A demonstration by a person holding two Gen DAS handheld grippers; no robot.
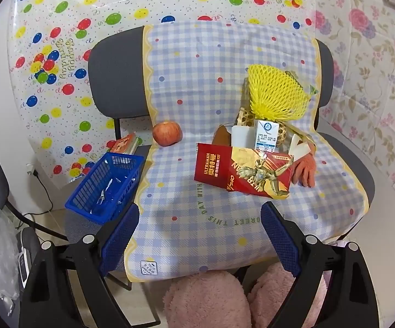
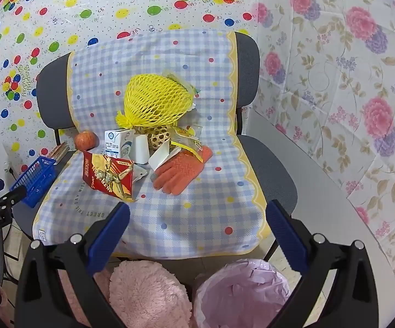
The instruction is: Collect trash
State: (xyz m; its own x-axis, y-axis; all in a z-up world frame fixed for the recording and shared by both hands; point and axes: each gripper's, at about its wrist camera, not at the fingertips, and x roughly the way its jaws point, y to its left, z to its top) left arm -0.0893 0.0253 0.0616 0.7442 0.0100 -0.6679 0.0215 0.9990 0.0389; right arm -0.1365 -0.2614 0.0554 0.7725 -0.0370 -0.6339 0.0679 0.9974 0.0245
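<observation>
1. Left gripper (image 1: 200, 235) hovers over the front edge of the chair seat, jaws wide apart, nothing between them. Right gripper (image 2: 197, 229) same: jaws spread, empty, aimed at the pile.
2. Trash sits heaped mid-seat on the checked cloth (image 2: 186, 218): red Ultraman carton (image 1: 241, 172) lying open at the front, small milk carton (image 2: 116, 143) upright behind it, white cup (image 2: 142, 147) just beside that, yellow snack wrapper (image 2: 186, 139), yellow foam net (image 2: 156, 101) leaning against the backrest on top.
3. Non-trash mixed in: apple (image 1: 167, 133) apart on the left, orange glove (image 2: 181, 173) touching the wrappers, woven bamboo ball (image 2: 159, 135) under the net.
4. Bin with pink liner (image 2: 241, 292) sits on the floor below the right gripper; blue basket (image 1: 105, 186) on the seat's left edge.
5. Risks, as judged:
   - pieces overlap, so a grab may drag the glove along or topple the milk carton;
   - foam net is soft, may slip from the jaws;
   - cloth may snag and pull everything off the seat;
   - apple may roll off.
</observation>
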